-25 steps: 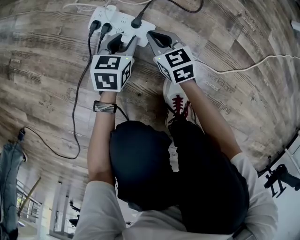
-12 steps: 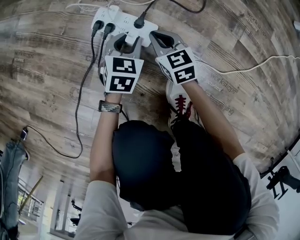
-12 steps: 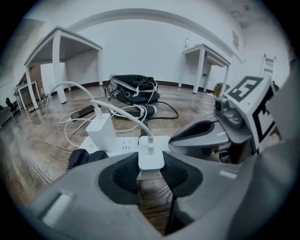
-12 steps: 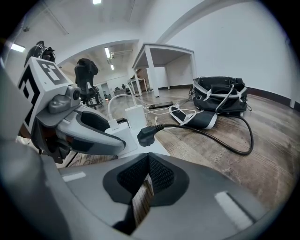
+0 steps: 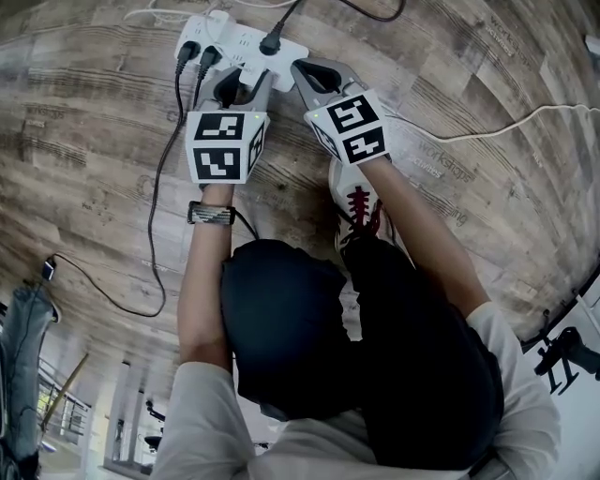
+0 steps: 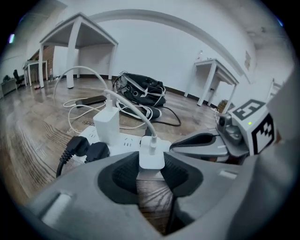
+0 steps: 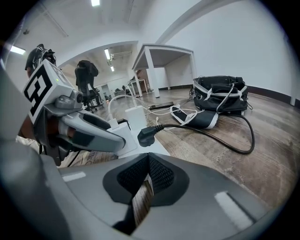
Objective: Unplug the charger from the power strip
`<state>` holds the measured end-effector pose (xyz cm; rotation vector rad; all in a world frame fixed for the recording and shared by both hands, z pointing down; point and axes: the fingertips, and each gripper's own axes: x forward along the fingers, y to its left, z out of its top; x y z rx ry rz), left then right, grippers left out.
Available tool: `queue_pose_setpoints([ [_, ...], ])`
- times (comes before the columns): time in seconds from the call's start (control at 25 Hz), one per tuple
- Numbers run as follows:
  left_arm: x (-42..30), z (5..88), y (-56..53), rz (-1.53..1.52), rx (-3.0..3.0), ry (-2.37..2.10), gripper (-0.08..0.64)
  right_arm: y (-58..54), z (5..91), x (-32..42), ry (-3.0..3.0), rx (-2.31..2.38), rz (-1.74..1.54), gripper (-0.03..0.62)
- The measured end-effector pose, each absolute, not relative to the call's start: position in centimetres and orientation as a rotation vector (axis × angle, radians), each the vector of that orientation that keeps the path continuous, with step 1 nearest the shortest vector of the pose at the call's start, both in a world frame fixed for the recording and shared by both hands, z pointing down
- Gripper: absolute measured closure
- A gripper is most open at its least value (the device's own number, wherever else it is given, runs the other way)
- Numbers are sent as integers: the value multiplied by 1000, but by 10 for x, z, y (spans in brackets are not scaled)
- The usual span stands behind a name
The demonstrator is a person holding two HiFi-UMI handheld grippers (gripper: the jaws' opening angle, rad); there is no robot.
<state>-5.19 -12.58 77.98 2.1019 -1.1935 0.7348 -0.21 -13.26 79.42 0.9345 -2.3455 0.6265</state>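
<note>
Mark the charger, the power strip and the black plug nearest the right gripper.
charger (image 6: 151,158): left gripper view, its white body.
power strip (image 5: 246,39): head view, its white top face.
black plug (image 7: 145,136): right gripper view, the plug head.

I see the left gripper (image 5: 244,84) and right gripper (image 5: 302,67), grey with black-and-white marker cubes (image 5: 225,147); pale sleeves (image 5: 202,412), dark trousers (image 5: 412,356), striped wristband (image 5: 210,214).

Wood-plank floor (image 5: 487,141), white walls (image 6: 159,51), 2 white tables (image 6: 78,21), ceiling lights (image 7: 95,3) on, black bag (image 6: 140,89) on floor.
</note>
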Motion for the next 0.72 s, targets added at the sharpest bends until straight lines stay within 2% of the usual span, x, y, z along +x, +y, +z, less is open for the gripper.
queue_pose_setpoints([
  [0.4,-53,779,-127,694,2089,-1202,410,-133,794,-2,-2354,932,635,589],
  [0.72,-48,776,-126,947,2209,-1216,420,-132,795,-2,-2354,923,631,589],
])
